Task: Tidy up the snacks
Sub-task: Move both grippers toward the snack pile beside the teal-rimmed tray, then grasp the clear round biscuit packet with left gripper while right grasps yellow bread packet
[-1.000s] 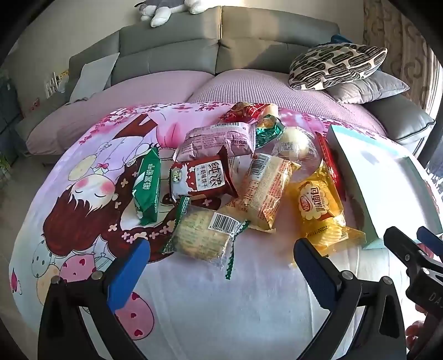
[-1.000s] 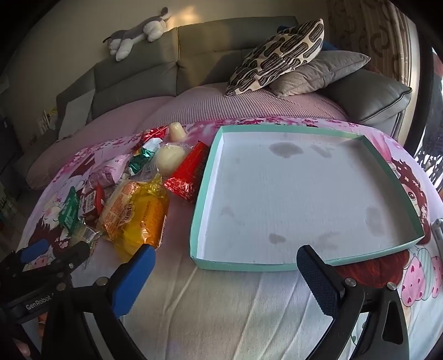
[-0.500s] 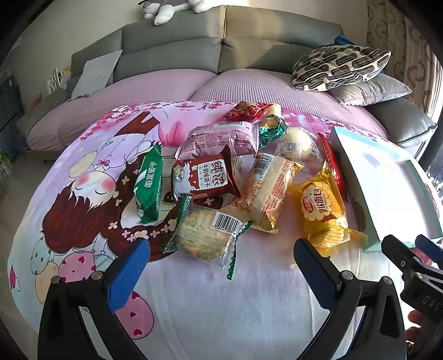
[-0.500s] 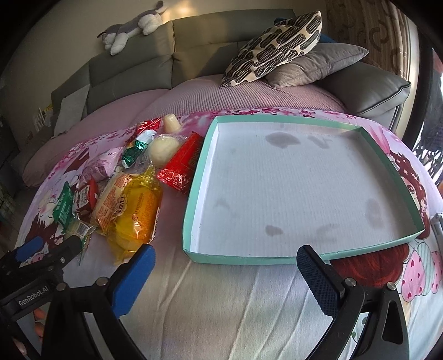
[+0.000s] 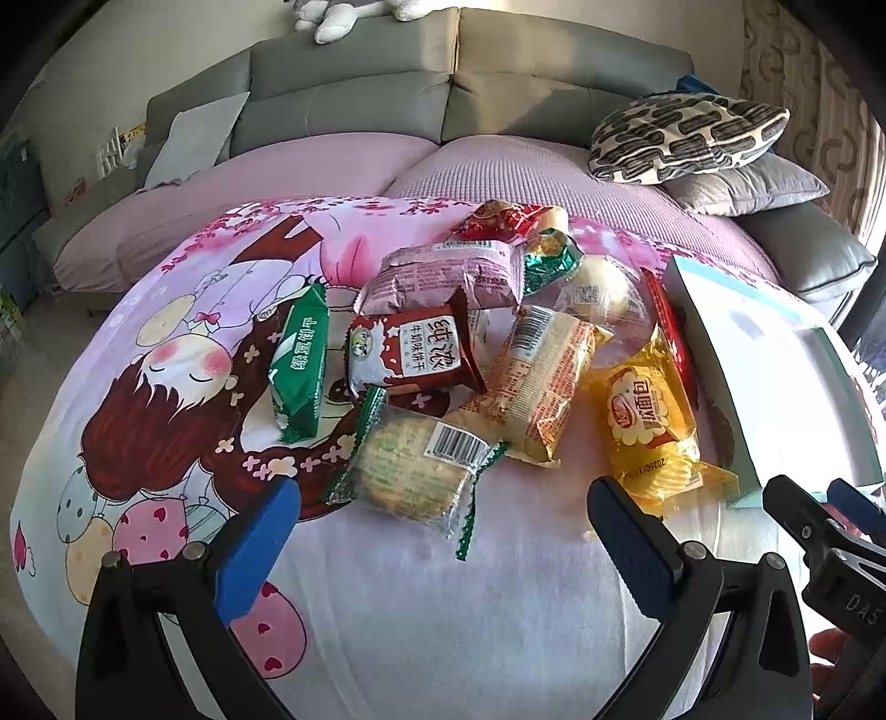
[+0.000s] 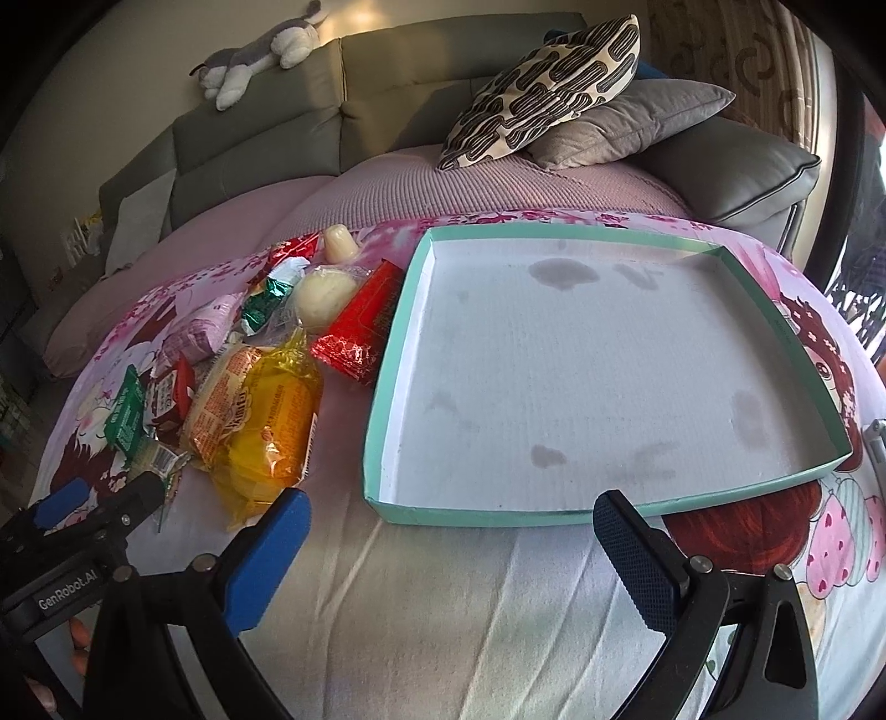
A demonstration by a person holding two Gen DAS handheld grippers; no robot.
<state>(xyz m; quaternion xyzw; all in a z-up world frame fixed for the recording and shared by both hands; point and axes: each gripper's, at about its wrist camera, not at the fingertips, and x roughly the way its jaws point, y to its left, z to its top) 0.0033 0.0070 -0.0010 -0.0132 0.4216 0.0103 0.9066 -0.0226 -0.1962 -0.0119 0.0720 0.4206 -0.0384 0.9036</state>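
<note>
A heap of snack packets lies on the cartoon-print cloth point(image 5: 166, 387): a clear-wrapped round biscuit point(image 5: 412, 471) nearest, a dark red packet point(image 5: 412, 351), a green packet point(image 5: 299, 368), an orange-tan packet point(image 5: 540, 385) and a yellow packet point(image 5: 648, 415). My left gripper point(image 5: 440, 545) stands open just short of the round biscuit, holding nothing. A shallow teal-rimmed tray point(image 6: 387, 387) with a bare white floor lies right of the heap. My right gripper point(image 6: 451, 554) is open before the tray's near rim. The yellow packet point(image 6: 266, 437) and a red packet point(image 6: 360, 327) lie by the tray's left wall.
A grey sofa point(image 5: 360, 105) with a patterned pillow point(image 5: 686, 135) and a grey cushion point(image 6: 626, 119) runs behind the cloth. A plush toy point(image 6: 255, 52) lies on the sofa back. The right gripper point(image 5: 825, 531) shows at the left view's lower right. White cloth lies between grippers and snacks.
Both grippers have drifted slightly; the snack heap and tray sit a little closer and lower in the views. Both stay open and nothing has been picked up.
</note>
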